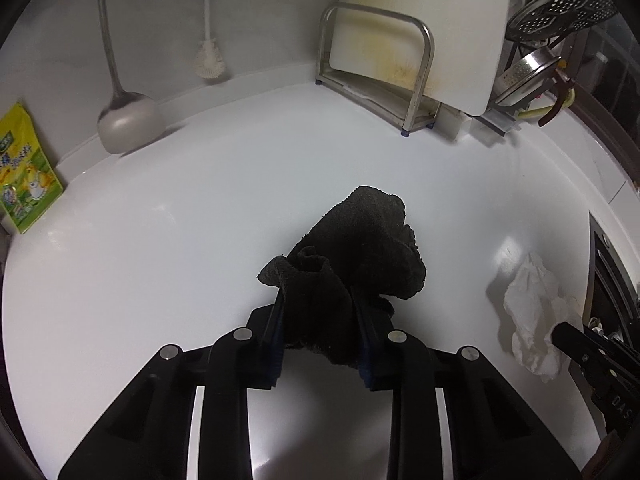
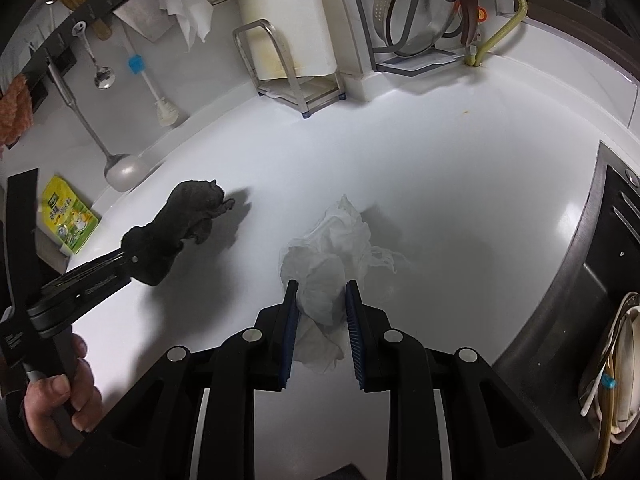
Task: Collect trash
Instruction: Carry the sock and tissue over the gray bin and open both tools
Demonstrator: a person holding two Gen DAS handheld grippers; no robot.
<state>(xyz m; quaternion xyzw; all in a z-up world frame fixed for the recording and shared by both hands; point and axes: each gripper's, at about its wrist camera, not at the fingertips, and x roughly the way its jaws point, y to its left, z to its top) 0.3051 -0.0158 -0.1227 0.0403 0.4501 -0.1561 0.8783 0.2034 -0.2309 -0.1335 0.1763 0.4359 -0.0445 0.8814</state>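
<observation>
My left gripper [image 1: 318,298] is shut on a black cloth [image 1: 360,240] and holds it over the white counter [image 1: 160,260]; it also shows in the right wrist view [image 2: 128,258] with the cloth [image 2: 188,208] sticking out. My right gripper [image 2: 322,288] has its jaws around a crumpled white tissue [image 2: 332,248] on the counter; the pads touch its sides. The tissue also shows in the left wrist view [image 1: 536,312] with the right gripper's tip [image 1: 564,334] on it.
At the back wall stand a steel rack with a white cutting board [image 1: 420,40], a hanging ladle [image 1: 124,120], a bottle brush [image 1: 208,52] and a yellow-green packet [image 1: 24,168]. A sink [image 2: 608,264] with dishes lies to the right. Pot lids [image 2: 416,12] stand at the back right.
</observation>
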